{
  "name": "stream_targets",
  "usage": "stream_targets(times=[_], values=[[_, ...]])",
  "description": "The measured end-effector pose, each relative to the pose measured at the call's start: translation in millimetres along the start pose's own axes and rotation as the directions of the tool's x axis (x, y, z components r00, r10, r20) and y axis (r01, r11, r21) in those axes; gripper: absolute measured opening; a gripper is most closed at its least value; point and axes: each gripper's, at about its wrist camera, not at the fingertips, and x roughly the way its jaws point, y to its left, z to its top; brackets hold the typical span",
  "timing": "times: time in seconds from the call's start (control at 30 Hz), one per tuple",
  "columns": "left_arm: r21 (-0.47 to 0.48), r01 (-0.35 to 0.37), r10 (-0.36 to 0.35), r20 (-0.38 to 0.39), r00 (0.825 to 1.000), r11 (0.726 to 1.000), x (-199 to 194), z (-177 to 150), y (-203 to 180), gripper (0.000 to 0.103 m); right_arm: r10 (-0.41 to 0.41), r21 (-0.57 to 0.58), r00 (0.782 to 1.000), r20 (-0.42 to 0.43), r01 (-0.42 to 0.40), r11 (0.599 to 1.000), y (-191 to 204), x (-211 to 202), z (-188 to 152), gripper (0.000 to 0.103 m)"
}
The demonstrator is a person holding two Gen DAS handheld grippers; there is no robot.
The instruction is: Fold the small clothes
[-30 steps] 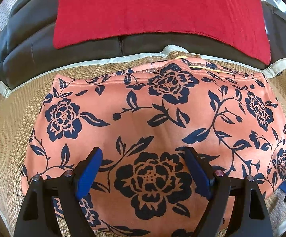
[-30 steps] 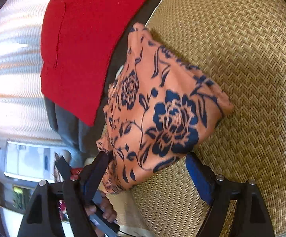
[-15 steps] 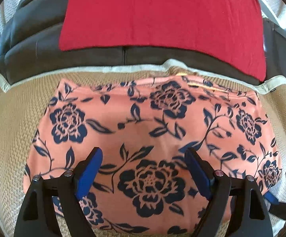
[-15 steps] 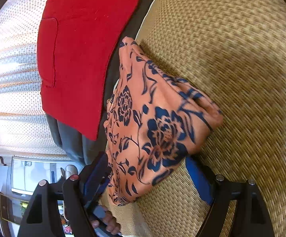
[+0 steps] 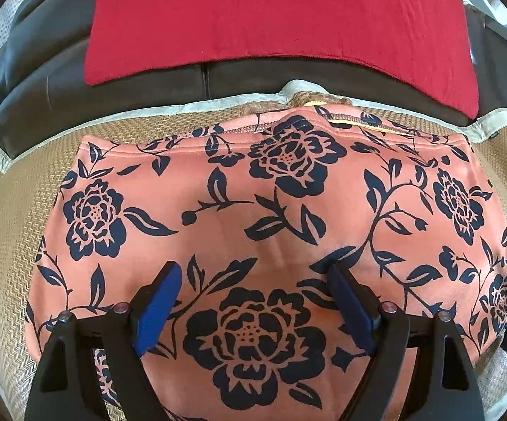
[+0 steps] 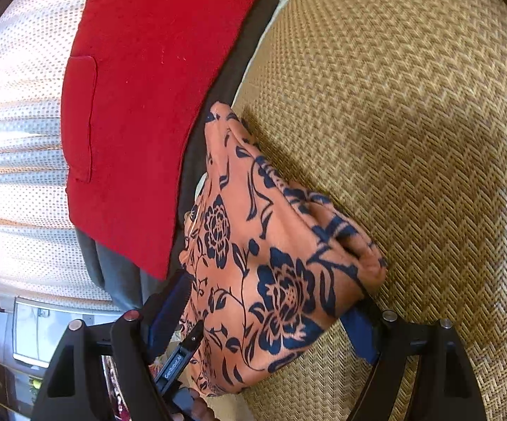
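Observation:
A folded salmon-pink garment with a dark blue flower print (image 5: 253,217) lies flat on a woven straw mat (image 5: 4,231). My left gripper (image 5: 255,280) is open, its blue pads (image 5: 155,308) spread just above the garment's near half. In the right wrist view the same garment (image 6: 271,273) shows from its right end, where the folded layers bulge. My right gripper (image 6: 274,301) is open, its jaws either side of that end; one blue pad (image 6: 169,312) is on the left, the other is partly hidden behind the cloth.
A red cloth (image 5: 278,17) hangs over the dark sofa back (image 5: 43,80) behind the mat; it also shows in the right wrist view (image 6: 141,105). The mat (image 6: 411,122) stretches to the right. The left gripper's body and a hand (image 6: 183,386) show low in that view.
The left gripper has come closer to the garment after a brief pull-back. The right gripper has moved in around the garment's right end. Both stayed open.

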Motion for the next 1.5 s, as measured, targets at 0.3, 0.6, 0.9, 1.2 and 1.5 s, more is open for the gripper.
stream_targets(times=[0.3,0.6,0.9,1.2,1.5], values=[[0.012,-0.011,0.011,0.001,1.000,1.000,5,-1,-2,0.087,-0.155,-0.349,0.983,0.101,0.181,0.920,67,-19,-17,0.011],[-0.008,-0.026,0.025,-0.016,1.000,1.000,7,1,-1,0.087,-0.058,-0.146,0.998,-0.014,0.056,0.988,10,-20,5,0.088],[-0.002,-0.030,0.030,-0.014,0.999,1.000,1,8,-2,0.087,0.008,-0.111,0.999,-0.047,-0.013,0.994,14,-9,-6,0.089],[0.028,-0.030,0.029,0.003,1.000,0.999,9,17,-13,0.087,-0.146,-0.178,0.986,0.075,0.158,0.971,25,-40,31,0.089],[0.039,-0.031,0.030,0.006,1.000,0.999,12,16,-16,0.087,-0.292,-0.447,0.941,-0.169,0.191,0.874,84,88,105,0.084]])
